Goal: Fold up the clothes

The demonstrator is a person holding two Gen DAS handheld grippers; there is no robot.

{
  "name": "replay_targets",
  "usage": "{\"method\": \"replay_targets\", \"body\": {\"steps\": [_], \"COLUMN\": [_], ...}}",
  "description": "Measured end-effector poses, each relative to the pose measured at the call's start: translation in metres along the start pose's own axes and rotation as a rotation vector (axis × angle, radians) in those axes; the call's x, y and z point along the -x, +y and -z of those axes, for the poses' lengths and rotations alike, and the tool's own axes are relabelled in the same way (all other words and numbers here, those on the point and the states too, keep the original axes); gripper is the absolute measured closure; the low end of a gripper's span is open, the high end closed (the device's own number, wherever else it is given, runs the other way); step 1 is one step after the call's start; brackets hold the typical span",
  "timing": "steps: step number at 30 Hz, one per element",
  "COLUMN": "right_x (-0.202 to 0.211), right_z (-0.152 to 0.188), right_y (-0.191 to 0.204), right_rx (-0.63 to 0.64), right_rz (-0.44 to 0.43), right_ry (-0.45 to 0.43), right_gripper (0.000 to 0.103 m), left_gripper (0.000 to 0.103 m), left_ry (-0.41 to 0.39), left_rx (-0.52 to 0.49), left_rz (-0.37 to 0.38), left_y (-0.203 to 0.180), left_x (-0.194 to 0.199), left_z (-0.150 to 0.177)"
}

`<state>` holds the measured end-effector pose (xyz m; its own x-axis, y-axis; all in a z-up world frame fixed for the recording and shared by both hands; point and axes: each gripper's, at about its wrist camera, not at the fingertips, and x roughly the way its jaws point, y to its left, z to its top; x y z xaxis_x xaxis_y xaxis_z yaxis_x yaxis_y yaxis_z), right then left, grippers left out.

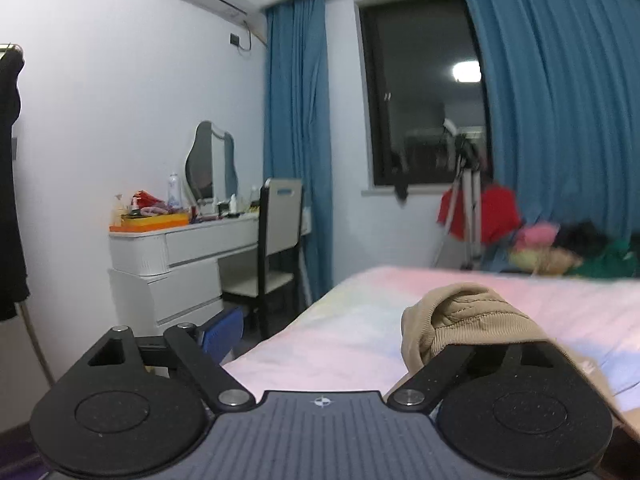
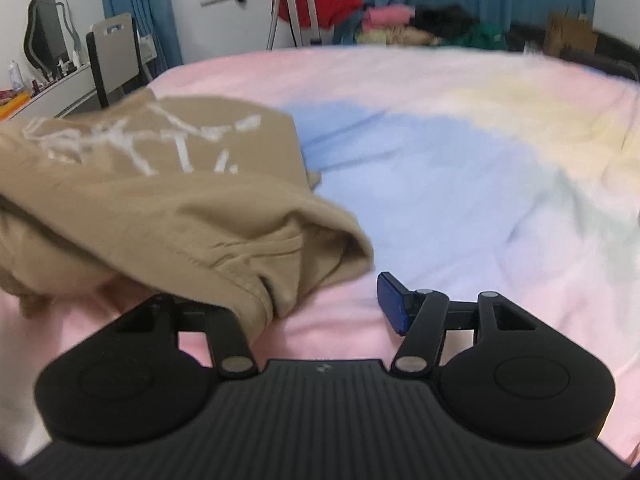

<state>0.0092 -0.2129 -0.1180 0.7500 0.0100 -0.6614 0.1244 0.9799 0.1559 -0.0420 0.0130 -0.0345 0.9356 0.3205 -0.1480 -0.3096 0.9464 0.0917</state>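
A tan sweatshirt [image 2: 160, 184] with white print lies bunched on the left of the pastel bed sheet [image 2: 440, 160]. My right gripper [image 2: 324, 308] is open just above the sheet. Its blue right pad [image 2: 392, 304] is bare, and the garment's hem drapes over its left finger and hides the tip. In the left wrist view a ribbed tan edge of the sweatshirt [image 1: 472, 320] rests on the right finger of my left gripper [image 1: 320, 336], which stands wide open at the bed's near edge. Only the blue left pad [image 1: 224, 332] shows, and nothing is pinched.
A white dresser [image 1: 180, 240] with a mirror and a chair [image 1: 280, 240] stand left of the bed. A tripod [image 1: 468, 208] and a heap of coloured clothes [image 1: 560, 248] sit beyond the far edge, before blue curtains. A cardboard box [image 2: 568, 36] is at the far right.
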Motion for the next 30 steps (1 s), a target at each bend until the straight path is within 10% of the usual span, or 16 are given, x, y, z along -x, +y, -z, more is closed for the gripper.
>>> {"method": "replay_targets", "body": {"steps": [7,11,19,30], "right_x": [0.068,0.125,0.261,0.464], "right_z": [-0.048,-0.117,-0.239,-0.290], "right_y": [-0.051,-0.044,-0.022,-0.007], "right_rx": [-0.379,-0.339,-0.249,-0.025], "right_rz": [0.030,-0.007,-0.147,-0.202], "right_ry": [-0.319,-0.502,-0.759,-0.956], "right_gripper": [0.033,0.033,0.033,0.031], "left_gripper": [0.007,0.006,0.004,0.000], "left_ry": [-0.136,-0.294,-0.342,-0.457], "left_rx": [-0.079,-0.096,0.052,0.070], "left_rz": [0.057,0.072,0.179,0.176], "left_y": [-0.012,-0.017,0.019,0.084], "left_x": [0.034,0.055,0.080,0.175], "left_z": [-0.030,-0.082,-0.258,-0.407]}}
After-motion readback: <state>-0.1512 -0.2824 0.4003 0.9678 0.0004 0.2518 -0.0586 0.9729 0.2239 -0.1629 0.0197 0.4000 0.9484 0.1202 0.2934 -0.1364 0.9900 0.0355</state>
